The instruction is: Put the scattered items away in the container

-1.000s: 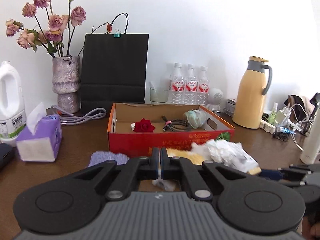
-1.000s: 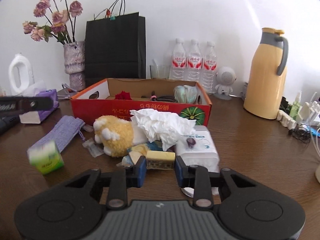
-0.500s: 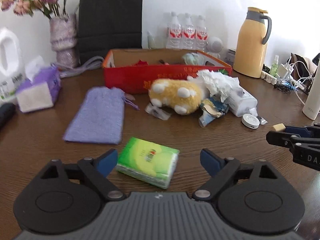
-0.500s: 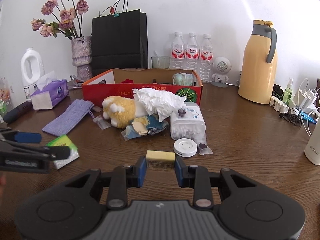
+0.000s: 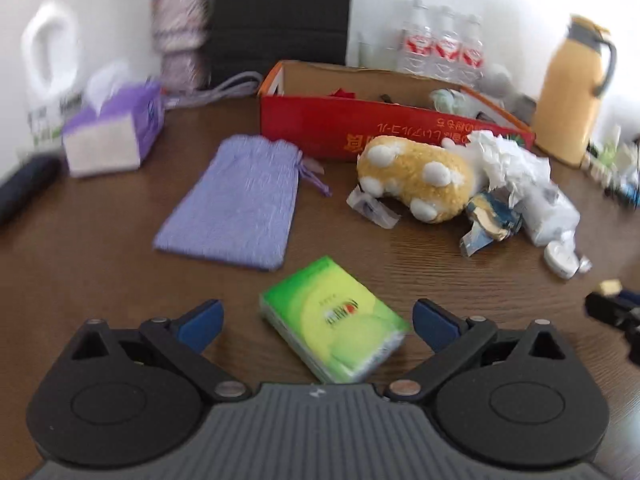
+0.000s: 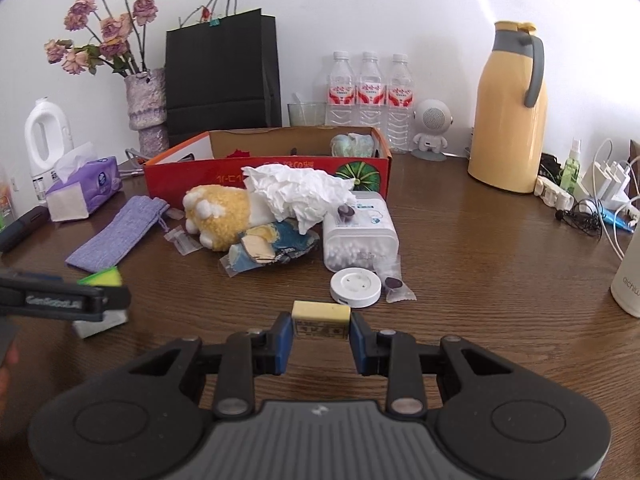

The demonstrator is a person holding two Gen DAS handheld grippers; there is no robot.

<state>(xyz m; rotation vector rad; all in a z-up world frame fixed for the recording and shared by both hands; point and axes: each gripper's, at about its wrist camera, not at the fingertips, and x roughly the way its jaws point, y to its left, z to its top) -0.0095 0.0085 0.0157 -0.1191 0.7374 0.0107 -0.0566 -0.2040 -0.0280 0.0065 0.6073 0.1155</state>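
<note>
Red open-topped cardboard box (image 6: 224,178), printed with a watermelon picture, standing at the back of the pile, holding a red rose (image 6: 239,154) and a pale green bundle (image 6: 354,145); crumpled white tissue (image 6: 298,192) lying against its front wall, resting over a yellow plush toy (image 6: 218,216) lying on its side; lilac drawstring fabric pouch (image 5: 236,204) lying flat, left of the plush; green tissue packet (image 5: 334,314) lying flat, angled; small yellow block (image 6: 321,319) sitting clamped between blue pads; round white disc (image 6: 355,287) lying flat beside a clear cotton-swab box (image 6: 360,232)
</note>
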